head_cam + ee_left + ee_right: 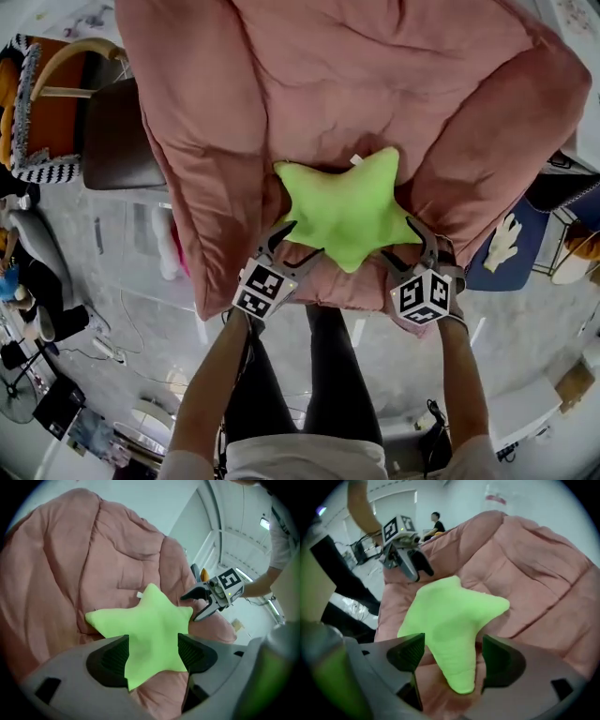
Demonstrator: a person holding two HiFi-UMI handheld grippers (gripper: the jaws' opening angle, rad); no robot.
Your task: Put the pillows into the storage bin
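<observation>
Pillow: one lime-green star-shaped fabric pillow [349, 208] lies flat at the centre of the head view. It rests in a hollow of a large pink quilted fabric padding [281, 84] that fills the upper half of the frame, with folds rising at left and right. Whether this padding is the storage bin cannot be determined.

Left gripper [152, 653]: jaws apart. One point of the star lies between the ribbed black pads and fills the gap. The fabric there shows no pinch or crease.

Right gripper [449, 656]: jaws apart. Another point of the star hangs between the pads, with pink fabric visible on both sides of it, so the pads do not press on it.

Both grippers sit at the lower edge of the pillow, one at its lower left and one at its lower right. Their marker cubes [260, 289] face the head camera. The person's forearms [211, 375] extend up from the bottom of the frame, above a grey floor [525, 328].
</observation>
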